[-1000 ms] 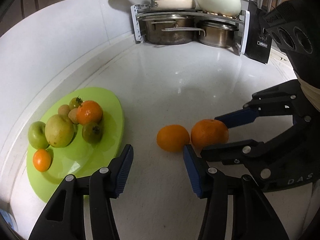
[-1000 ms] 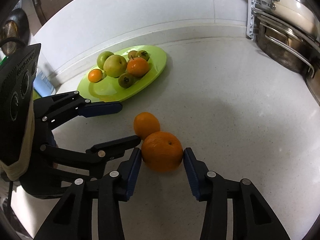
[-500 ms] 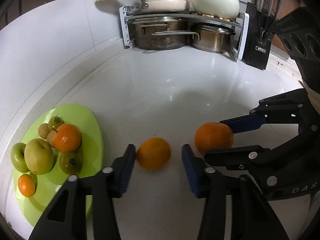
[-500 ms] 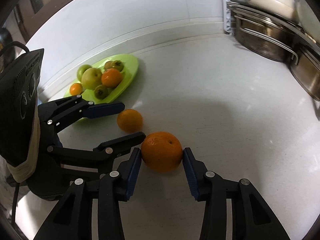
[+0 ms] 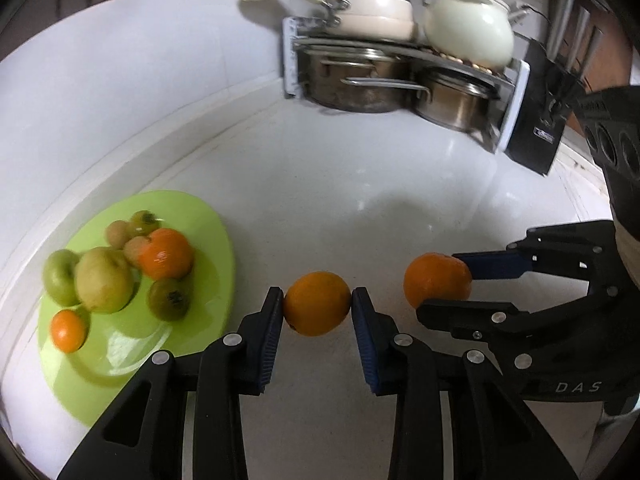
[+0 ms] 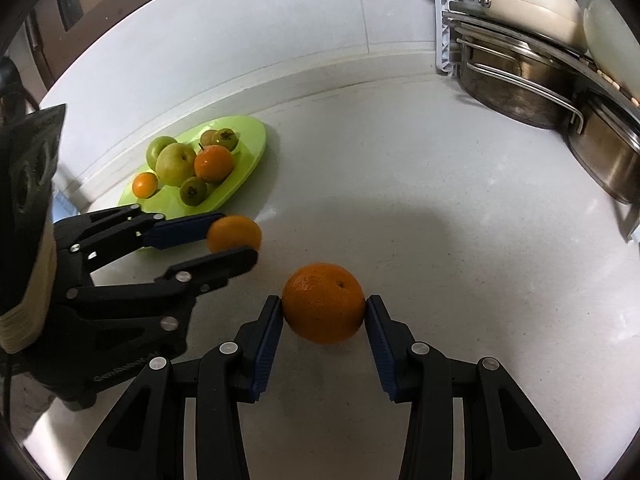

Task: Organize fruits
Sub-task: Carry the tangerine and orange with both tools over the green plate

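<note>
You are at the pick-up step with both hands at once. Your left claw [image 5: 318, 306] is closed on the smaller orange [image 5: 317, 303], its blue pads pressed to the fruit's two sides, and your right claw [image 6: 324, 310] is likewise clamped on the larger orange [image 6: 324, 303]. Both fruits sit low over the white tabletop [image 5: 360, 184]; whether either has cleared the surface, you cannot tell from these views.

The next move, as I judge it, is to lift and carry each orange to the green plate [image 5: 208, 216] on the left. Take the left one first: it is just beside the plate's right rim, while the larger orange is farther right. The open ground on the plate is its near half and right edge; the far part is crowded. Set down gently there, because round fruit will roll, and a nudge could send the pile sliding.

The smaller orange is smooth, evenly bright and nearly round. The larger one is deeper in colour, with a dimpled skin and a dark stem scar turned upward. On the plate lie a pale yellow-green apple [image 5: 103, 280], a green apple [image 5: 60, 276] behind it, a ripe orange-red fruit [image 5: 166, 254], a small mandarin [image 5: 69, 331] at the near rim, and several small brownish-green fruits.
</note>
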The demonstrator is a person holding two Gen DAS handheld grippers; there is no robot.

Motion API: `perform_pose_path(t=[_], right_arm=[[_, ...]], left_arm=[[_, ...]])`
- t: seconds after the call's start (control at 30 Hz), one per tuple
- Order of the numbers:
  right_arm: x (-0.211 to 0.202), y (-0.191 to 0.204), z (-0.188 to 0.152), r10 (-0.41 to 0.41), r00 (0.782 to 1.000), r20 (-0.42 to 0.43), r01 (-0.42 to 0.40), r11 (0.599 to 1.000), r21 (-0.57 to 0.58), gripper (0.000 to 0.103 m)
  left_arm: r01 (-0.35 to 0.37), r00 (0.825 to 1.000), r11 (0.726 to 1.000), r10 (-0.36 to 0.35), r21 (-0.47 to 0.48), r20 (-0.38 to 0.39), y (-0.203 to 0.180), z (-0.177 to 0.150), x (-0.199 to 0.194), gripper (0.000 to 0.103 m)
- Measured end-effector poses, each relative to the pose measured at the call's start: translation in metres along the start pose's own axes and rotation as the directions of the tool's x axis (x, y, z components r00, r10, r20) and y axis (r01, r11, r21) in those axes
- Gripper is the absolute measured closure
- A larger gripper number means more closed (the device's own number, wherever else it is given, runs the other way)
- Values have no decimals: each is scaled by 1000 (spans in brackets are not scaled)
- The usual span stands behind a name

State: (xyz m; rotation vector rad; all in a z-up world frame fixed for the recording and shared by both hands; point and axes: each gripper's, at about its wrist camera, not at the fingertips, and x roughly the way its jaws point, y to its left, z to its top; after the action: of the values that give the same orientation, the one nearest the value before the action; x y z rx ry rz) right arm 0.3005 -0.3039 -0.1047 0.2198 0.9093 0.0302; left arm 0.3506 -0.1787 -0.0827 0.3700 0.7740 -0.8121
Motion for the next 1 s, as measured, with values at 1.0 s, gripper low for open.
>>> perform_pose_path(t=[1.0], right_arm=[[-77, 92, 6, 212, 967, 141, -176, 957, -231, 59]], left_arm=[[-287, 930, 883, 350, -372, 113, 14, -57, -167, 68]])
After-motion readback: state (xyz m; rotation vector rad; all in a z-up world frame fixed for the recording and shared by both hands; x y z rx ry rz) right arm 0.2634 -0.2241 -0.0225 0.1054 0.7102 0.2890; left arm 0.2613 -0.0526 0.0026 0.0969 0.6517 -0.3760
